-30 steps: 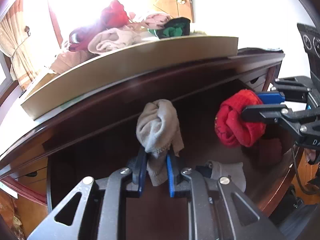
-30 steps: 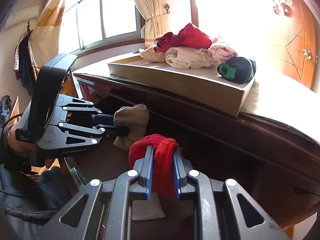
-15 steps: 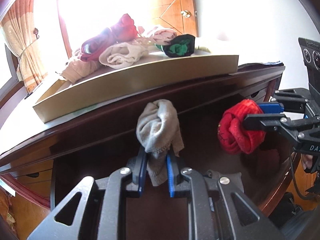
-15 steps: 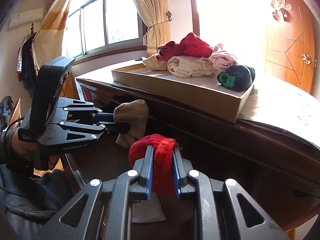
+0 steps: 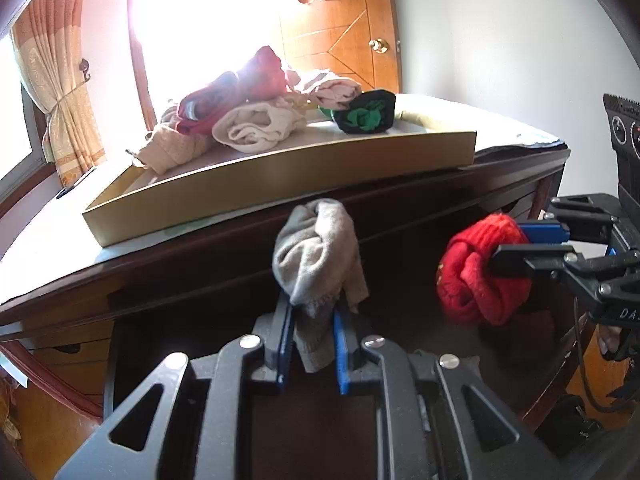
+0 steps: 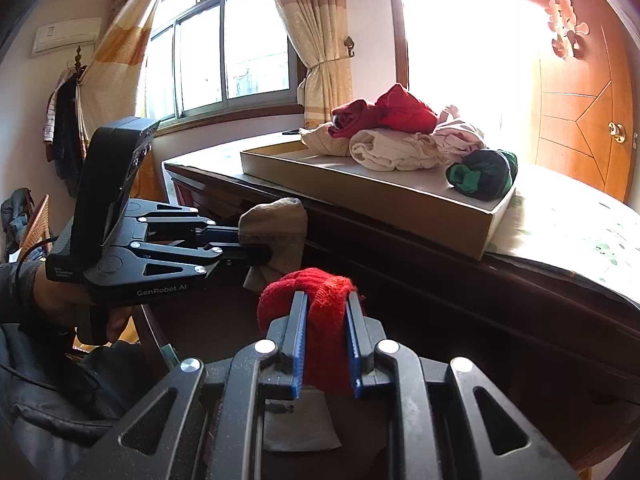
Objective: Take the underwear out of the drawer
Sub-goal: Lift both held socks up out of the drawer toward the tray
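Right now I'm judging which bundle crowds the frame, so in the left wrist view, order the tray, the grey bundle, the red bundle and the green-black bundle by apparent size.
1. tray
2. grey bundle and red bundle: alike, and both near the camera, so unranked
3. green-black bundle, though it lies farther off

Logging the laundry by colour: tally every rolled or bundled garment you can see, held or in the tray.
Red: 2, one in the right gripper as the red bundle, one in the tray as the red pile
Grey: 1, grey bundle in the left gripper
Cream or pink: 3, cream rolls
Green and black: 1, green-black roll
Total: 7
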